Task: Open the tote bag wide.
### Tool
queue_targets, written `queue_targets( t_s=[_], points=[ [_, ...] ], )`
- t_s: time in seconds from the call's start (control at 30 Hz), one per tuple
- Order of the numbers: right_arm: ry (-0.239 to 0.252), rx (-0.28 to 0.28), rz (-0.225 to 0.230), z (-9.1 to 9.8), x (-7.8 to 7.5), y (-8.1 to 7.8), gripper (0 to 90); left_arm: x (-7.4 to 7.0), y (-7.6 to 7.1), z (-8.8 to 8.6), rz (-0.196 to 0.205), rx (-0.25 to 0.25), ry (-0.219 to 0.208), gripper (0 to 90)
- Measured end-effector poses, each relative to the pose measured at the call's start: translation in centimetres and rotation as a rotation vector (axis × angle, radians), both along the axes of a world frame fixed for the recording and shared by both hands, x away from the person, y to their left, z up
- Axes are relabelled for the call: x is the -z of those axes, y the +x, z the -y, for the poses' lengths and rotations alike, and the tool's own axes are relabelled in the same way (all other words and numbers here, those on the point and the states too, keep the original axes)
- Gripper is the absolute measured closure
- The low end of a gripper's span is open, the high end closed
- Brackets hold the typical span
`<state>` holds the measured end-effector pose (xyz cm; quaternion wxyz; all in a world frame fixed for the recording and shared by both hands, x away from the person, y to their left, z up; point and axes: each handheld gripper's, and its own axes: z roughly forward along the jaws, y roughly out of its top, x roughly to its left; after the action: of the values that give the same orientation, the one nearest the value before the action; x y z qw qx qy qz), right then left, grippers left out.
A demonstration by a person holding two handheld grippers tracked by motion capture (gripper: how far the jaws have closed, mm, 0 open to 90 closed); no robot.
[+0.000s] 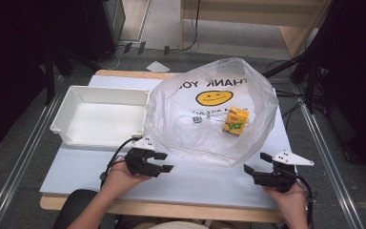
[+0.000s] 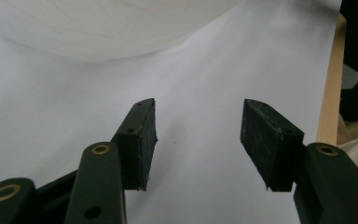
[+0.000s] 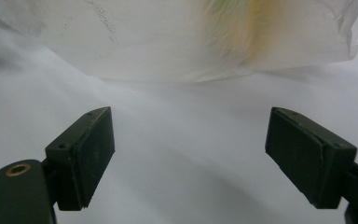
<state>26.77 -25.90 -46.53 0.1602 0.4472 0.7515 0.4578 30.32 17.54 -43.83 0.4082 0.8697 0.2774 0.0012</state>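
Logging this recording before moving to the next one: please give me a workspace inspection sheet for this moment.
Surface: pale table top with a wooden edge, bare near the person.
Job's things: translucent plastic bag printed with a smiley, puffed up, with a yellow carton inside it.
Clutter: white tray left of the bag, with nothing seen inside.
Grippers: left gripper open, near the bag's lower left edge, nothing between its fingers; right gripper open, short of the bag's lower right edge, holding nothing.
Cables: one trails from each gripper; more lie on the floor beyond the table.
Surroundings: grey floor, wooden furniture at the back, dark stands at both sides.
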Motion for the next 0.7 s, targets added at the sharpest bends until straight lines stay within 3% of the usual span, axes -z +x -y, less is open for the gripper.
queue_targets(
  t_s=[0.23,0.63,0.7],
  points=[
    [-0.007,0.003,0.001,0.0,0.05,0.07,16.3,0.11,0.03,-0.1,0.002,0.002,0.007,46.8],
    [0.018,-0.004,0.0,0.47,-0.05,0.1,28.0,0.05,0.2,-0.21,-0.008,-0.017,-0.016,47.6],
    [0.019,-0.008,0.0,0.64,-0.12,0.1,30.8,-0.01,0.19,-0.25,-0.002,-0.021,-0.013,51.1]
  ],
)
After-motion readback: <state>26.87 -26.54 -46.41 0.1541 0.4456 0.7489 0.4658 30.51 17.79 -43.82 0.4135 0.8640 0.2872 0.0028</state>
